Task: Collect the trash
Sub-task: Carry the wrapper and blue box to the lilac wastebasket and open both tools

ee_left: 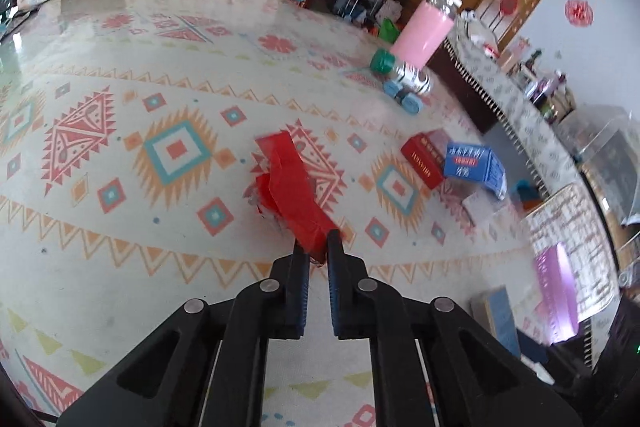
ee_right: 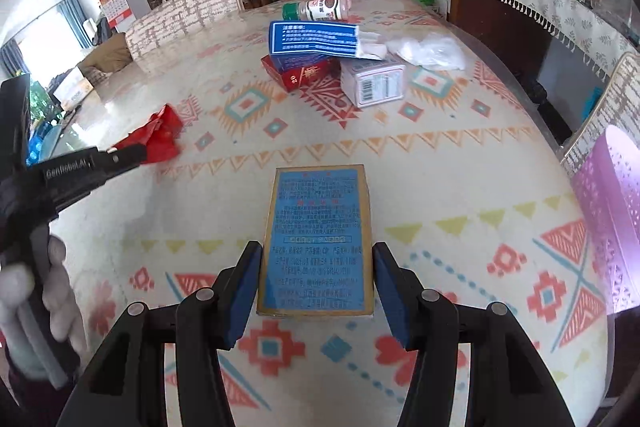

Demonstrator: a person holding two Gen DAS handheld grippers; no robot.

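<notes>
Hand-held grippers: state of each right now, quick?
Left hand-held gripper: shut on the red wrapper.
Right hand-held gripper: shut on the blue box, one pad on each long side.

A crumpled red foil wrapper (ee_left: pixel 289 187) lay on the patterned tabletop, its near end pinched up. A flat blue-faced cardboard box (ee_right: pixel 316 241) with tan edges was held above the cloth. Farther back sat a blue carton (ee_right: pixel 314 39) stacked on a red packet (ee_right: pixel 298 75), beside a white barcoded box (ee_right: pixel 374 81) and crumpled clear plastic (ee_right: pixel 430 51).
</notes>
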